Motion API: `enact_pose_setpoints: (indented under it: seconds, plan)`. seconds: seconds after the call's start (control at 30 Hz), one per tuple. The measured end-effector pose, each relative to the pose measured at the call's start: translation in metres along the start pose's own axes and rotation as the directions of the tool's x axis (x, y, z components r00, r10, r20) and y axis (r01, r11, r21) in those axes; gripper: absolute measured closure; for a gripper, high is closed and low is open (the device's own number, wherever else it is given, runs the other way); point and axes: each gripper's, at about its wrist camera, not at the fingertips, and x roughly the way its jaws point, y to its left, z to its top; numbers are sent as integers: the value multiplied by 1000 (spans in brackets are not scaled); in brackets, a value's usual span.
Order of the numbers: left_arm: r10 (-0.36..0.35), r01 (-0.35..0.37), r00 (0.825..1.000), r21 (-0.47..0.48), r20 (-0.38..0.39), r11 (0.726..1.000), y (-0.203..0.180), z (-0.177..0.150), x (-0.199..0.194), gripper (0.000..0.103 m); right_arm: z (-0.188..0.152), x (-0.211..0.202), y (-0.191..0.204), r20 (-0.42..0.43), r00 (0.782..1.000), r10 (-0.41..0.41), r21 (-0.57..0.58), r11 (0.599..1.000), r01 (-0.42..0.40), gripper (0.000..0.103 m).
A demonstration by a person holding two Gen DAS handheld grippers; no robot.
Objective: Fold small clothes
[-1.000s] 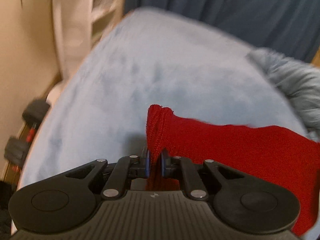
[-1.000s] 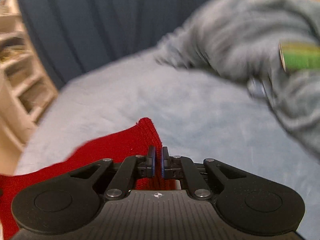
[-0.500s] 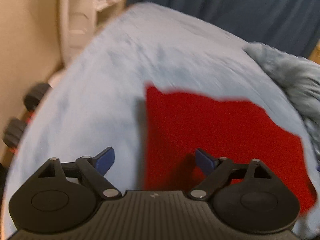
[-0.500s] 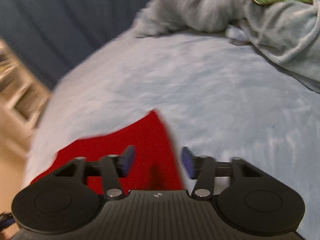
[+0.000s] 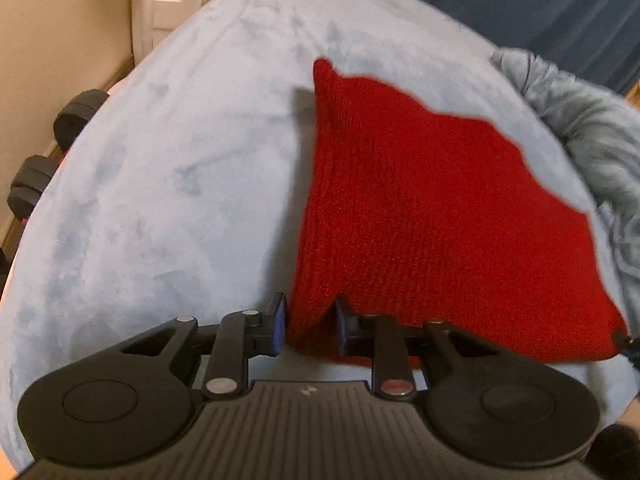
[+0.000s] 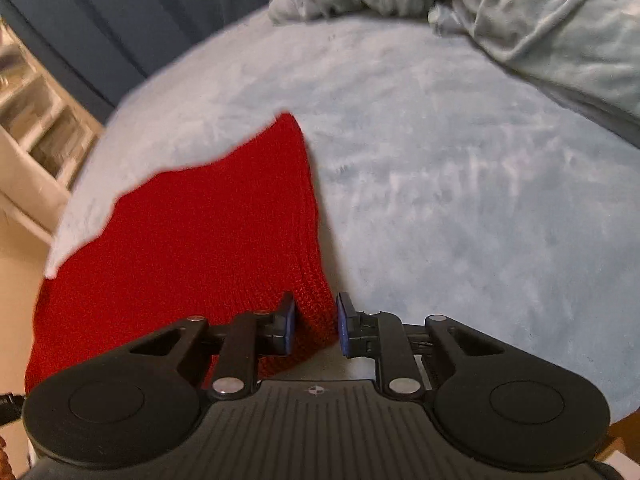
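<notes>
Red knit cloth [image 5: 432,208] lies flat on the bed [image 5: 180,184] after release, and now my left claw [image 5: 310,324] and right claw [image 6: 314,322] are half-closed around its near corners, not yet pinching, ready to fold again.

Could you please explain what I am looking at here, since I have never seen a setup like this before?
No robot is involved: a person holds a two-finger gripper in each hand, and each has a wide-angle camera looking forward along its fingers. One picture comes from the left gripper, the other from the right gripper. The black shape at the bottom of each picture is the gripper's body.

A red knitted garment lies on a pale blue plush bed cover. Each gripper has a near corner of the garment between its fingers, with the jaws only partly closed, so I cannot tell whether they are gripping yet. A crumpled grey blanket lies further back.
</notes>
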Motion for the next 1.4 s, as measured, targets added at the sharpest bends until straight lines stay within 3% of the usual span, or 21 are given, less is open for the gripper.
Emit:
enact_pose_setpoints:
  seconds: [0.07, 0.13, 0.2, 0.23, 0.3, 0.37, 0.4, 0.5, 0.6, 0.77, 1.03, 1.4]
  plan:
    - [32, -32, 999, -4, 7, 999, -5, -2, 3, 67, -6, 16, -11, -49, 999, -16, 56, 998, 19, 72]
    - [72, -72, 997, -4, 29, 997, -13, 0, -8, 58, -5, 7, -13, -27, 999, -19, 118, 993, 22, 64]
    - [125, -126, 990, 12, 61, 992, -22, -1, -28, 21, -4, -14, -6, 13, 997, -72, 98, 993, 70, 55]
    - [152, -155, 985, 32, 82, 987, -28, -2, -41, 12, -4, -31, 1, 33, 994, -101, 59, 993, 99, 55]
    - [163, -174, 973, 54, 166, 983, -41, -12, -74, 8, -8, -65, 16, 78, 993, -89, -3, 996, 89, 47]
    - [124, -140, 973, 72, 193, 988, -57, -24, -106, 0, -19, -103, 30, 140, 989, -44, -39, 998, 49, 33]
    - [130, -146, 970, 64, 205, 987, -66, -31, -119, 0, -29, -122, 40, 163, 986, -18, -75, 997, 31, 26]
    - [147, -164, 966, 62, 212, 985, -93, -62, -149, 0, -63, -156, 72, 222, 975, 15, -203, 979, 31, 20]
    - [193, -211, 961, 72, 200, 975, -118, -90, -161, 0, -92, -170, 92, 260, 966, 3, -242, 968, 62, 20]
    - [203, -224, 960, 99, 191, 969, -133, -118, -173, 0, -128, -182, 109, 248, 968, 35, -299, 953, 42, 20]
    - [209, -229, 954, 74, 216, 971, -127, -128, -187, 0, -138, -192, 120, 232, 971, 63, -318, 948, 14, 20]
    - [228, -244, 953, 56, 199, 968, -122, -117, -182, 0, -134, -181, 123, 197, 978, 66, -305, 952, -3, 20]
